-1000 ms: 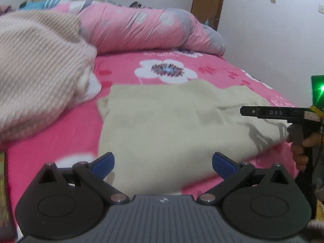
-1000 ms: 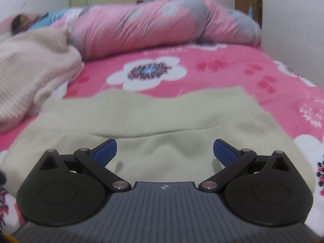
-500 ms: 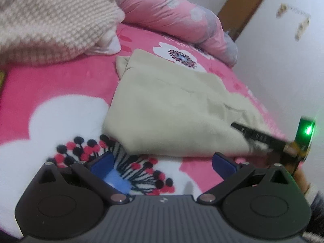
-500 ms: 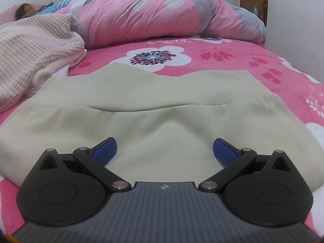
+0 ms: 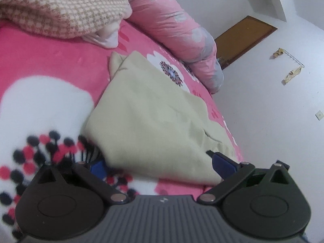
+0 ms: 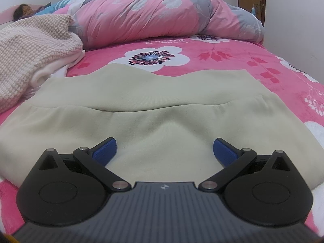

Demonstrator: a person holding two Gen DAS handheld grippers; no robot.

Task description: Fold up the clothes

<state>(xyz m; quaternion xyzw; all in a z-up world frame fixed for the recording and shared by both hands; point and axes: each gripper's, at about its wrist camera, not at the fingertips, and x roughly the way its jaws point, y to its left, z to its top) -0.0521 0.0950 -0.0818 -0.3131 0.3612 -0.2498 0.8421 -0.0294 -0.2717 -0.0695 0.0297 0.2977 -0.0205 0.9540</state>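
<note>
A beige garment (image 5: 149,119) (image 6: 162,111) lies folded flat on the pink flowered bed sheet (image 5: 40,56) (image 6: 232,52). My left gripper (image 5: 160,165) is open and tilted, low over the garment's near left corner, with its blue pads (image 5: 222,164) on either side of the folded edge. My right gripper (image 6: 165,150) is open too, resting low over the garment's near edge, nothing between its pads (image 6: 105,151). A seam line (image 6: 141,109) crosses the garment in the right wrist view.
A knitted beige blanket (image 5: 60,6) (image 6: 30,56) is heaped at the left. A rolled pink quilt (image 5: 172,26) (image 6: 162,18) lies across the far end. A white wall (image 5: 273,101) runs along the bed's right side, with a brown door (image 5: 243,38) beyond. A person (image 6: 22,12) lies far back left.
My left gripper has dropped and swung down to the garment's near left corner, tilting the view. My right gripper has crept lower and closer over the garment's near edge. Both stay open.
</note>
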